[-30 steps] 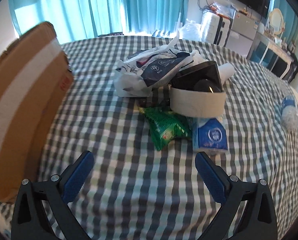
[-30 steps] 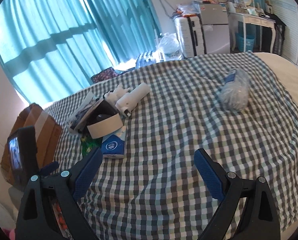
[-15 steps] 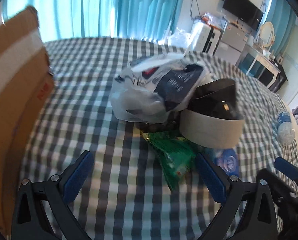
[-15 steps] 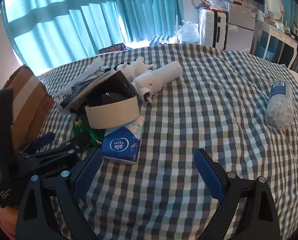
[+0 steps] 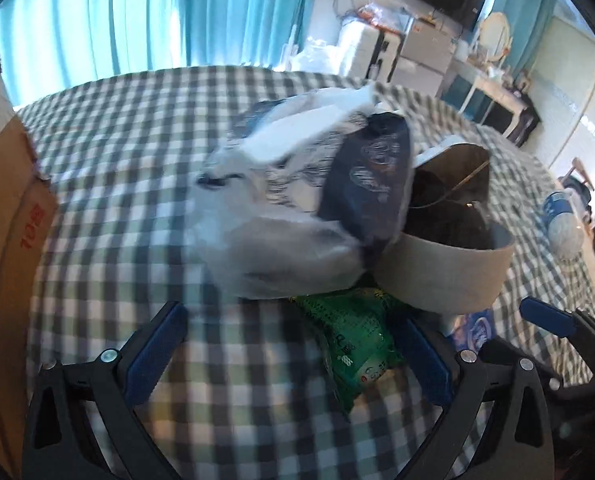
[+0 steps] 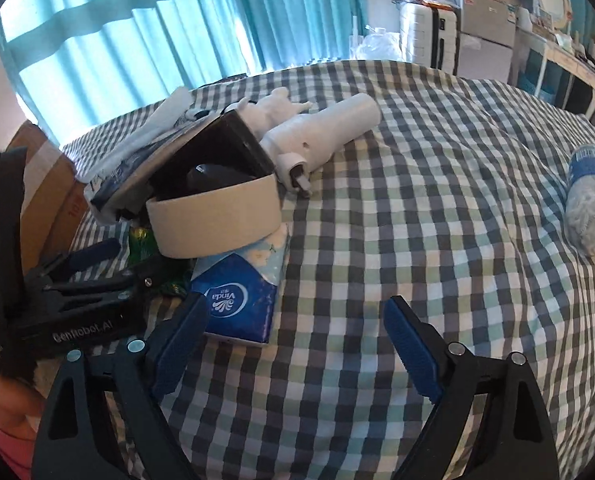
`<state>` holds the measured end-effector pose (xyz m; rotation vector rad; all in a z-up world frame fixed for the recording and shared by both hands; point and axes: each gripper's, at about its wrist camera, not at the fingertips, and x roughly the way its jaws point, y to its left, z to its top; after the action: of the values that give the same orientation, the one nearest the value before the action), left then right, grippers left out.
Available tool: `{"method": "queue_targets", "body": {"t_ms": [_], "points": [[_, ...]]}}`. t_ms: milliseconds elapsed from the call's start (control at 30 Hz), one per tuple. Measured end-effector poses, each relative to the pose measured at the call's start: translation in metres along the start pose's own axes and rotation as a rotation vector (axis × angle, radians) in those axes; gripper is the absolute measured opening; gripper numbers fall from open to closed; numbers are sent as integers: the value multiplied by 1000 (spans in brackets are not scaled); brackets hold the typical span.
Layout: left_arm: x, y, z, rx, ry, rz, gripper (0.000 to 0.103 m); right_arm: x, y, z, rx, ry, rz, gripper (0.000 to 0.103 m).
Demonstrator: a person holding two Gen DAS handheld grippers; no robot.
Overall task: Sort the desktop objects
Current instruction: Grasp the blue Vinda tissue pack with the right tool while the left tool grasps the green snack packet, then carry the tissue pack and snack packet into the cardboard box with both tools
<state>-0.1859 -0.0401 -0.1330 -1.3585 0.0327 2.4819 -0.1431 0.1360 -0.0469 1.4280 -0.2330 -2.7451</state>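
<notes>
Two black tools with ribbed blue pads hang over a heap of clutter on a bed covered in a soft green, grey and white checked cloth [image 6: 417, 208]. The landmark is the open oval box with a smooth beige cardboard wall and dark lining [image 6: 217, 220], which holds a rounded black object [image 6: 213, 176]. Leaning against its far left side is a crinkled translucent white plastic bag [image 5: 281, 240] with a glossy dark navy pouch [image 5: 369, 188] inside. Poking out from under the box's near side is a shiny green foil snack packet [image 5: 353, 344], and just right of that packet, partly under the box, lies a blue and white soft pack of tissues [image 6: 241, 300]. Behind the box to its right rests a matte white plastic cylinder-shaped device [image 6: 321, 136] with a small white figurine [image 6: 273, 108] beside it. Well apart, far right of the box, a crumpled clear plastic bottle with a blue label [image 6: 589, 208] lies on its side. A brown corrugated cardboard carton [image 5: 5, 240] stands left of the box. The left tool [image 5: 289, 344] is spread wide, the green packet between its pads but not pressed. The right tool [image 6: 297, 340] also stands wide, having just narrowed slightly, with only cloth between its pads and the tissue pack just beyond its left pad.
</notes>
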Motion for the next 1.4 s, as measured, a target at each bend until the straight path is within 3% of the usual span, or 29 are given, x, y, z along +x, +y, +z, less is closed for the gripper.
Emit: {"method": "queue_targets", "body": {"t_ms": [200, 367, 567, 700, 767, 867, 967, 1033, 1067, 1100, 1200, 1400], "points": [[-11, 35, -5, -107, 74, 11, 103, 1, 28, -6, -101, -1, 14, 89], [-16, 46, -7, -144, 87, -29, 103, 9, 39, -2, -128, -12, 3, 89], [-19, 47, -6, -151, 83, -101, 103, 32, 42, 8, -115, 40, -15, 88], [-15, 37, -2, -111, 68, -127, 103, 33, 40, 9, -118, 38, -50, 72], [-12, 30, 0, -79, 51, -128, 103, 33, 38, 10, -122, 33, -80, 58], [-7, 19, 0, -23, 9, -101, 103, 31, 34, 10, -120, 30, -90, 53], [-1, 10, -2, 25, 10, -21, 88, 27, 29, 9, -127, 31, -105, 53], [-4, 7, -2, 48, -8, 12, 61, 24, 26, 7, -140, 33, -122, 53], [-7, 9, -2, 42, -17, 2, 54, 24, 25, 7, -137, 35, -125, 53], [-9, 11, -2, 28, -23, -18, 37, 23, 24, 7, -130, 36, -127, 53], [-11, 18, -1, 3, -25, -51, 37, 20, 21, 7, -103, 37, -133, 53], [-18, 14, 1, 24, -40, -14, 36, 3, 15, -1, -71, 43, -134, 52]]}}
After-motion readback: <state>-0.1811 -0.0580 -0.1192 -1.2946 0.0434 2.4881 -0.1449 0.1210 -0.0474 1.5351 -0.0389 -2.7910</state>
